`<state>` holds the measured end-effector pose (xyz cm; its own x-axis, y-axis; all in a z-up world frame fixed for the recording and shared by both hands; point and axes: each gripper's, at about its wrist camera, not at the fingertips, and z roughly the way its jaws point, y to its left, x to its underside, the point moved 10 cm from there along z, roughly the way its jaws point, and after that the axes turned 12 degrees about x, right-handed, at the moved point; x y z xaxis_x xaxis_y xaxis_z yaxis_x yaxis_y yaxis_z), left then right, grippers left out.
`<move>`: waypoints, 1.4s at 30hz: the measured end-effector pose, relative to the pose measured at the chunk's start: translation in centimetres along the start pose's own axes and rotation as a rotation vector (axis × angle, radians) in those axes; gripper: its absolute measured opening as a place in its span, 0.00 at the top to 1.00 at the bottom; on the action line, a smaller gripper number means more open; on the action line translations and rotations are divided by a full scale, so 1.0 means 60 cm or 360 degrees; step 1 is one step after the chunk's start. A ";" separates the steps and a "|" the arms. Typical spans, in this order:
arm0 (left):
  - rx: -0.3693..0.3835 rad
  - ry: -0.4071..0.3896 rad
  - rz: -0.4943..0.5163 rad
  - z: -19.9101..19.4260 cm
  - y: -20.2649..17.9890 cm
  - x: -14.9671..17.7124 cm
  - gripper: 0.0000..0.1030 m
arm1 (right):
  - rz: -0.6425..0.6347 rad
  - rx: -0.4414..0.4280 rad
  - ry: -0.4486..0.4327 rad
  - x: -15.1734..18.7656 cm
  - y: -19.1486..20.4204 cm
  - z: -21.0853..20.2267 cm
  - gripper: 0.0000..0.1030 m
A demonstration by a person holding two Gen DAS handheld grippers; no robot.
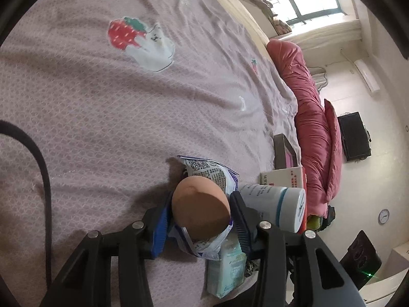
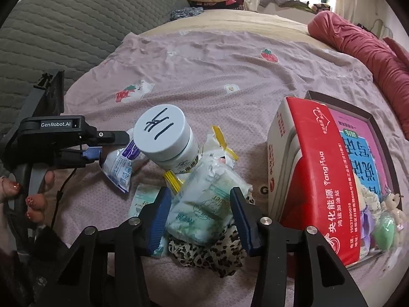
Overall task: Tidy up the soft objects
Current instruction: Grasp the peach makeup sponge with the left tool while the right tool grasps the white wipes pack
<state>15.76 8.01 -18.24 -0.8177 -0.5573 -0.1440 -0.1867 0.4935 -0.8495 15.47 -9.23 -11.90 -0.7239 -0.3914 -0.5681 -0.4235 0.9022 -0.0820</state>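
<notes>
My left gripper [image 1: 199,220] is shut on a brown egg-shaped makeup sponge [image 1: 200,208], held over a white-purple packet [image 1: 207,171] on the pink bedsheet. The left gripper also shows in the right wrist view [image 2: 102,148], its tips at the packet [image 2: 120,163] beside the white jar [image 2: 166,138]. My right gripper [image 2: 199,204] is open, its fingers on either side of a pale green tissue pack [image 2: 207,202] that lies on leopard-print cloth [image 2: 217,253].
A red and white tissue box [image 2: 314,179] leans on a shallow box [image 2: 381,133] holding small plush toys [image 2: 383,225]. A rolled red quilt [image 1: 311,117] lies along the bed edge. A second tissue pack [image 1: 227,266] lies by the jar [image 1: 278,207].
</notes>
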 end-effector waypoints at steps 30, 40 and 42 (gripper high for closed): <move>0.0160 -0.0047 -0.0148 -0.026 0.018 0.008 0.56 | 0.0218 -0.0071 0.0058 -0.004 -0.027 0.015 0.68; 0.0123 -0.0035 -0.0173 -0.025 0.035 0.012 0.63 | 0.0186 -0.0043 0.0061 -0.005 -0.025 0.022 0.74; 0.0115 -0.0045 -0.0162 -0.027 0.032 0.010 0.65 | 0.0173 -0.0034 0.0045 -0.007 -0.026 0.018 0.75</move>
<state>14.02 9.69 -19.17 -0.7806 -0.6213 -0.0685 -0.2277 0.3847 -0.8945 17.03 -10.29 -12.39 -0.7811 -0.2968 -0.5494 -0.3530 0.9356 -0.0037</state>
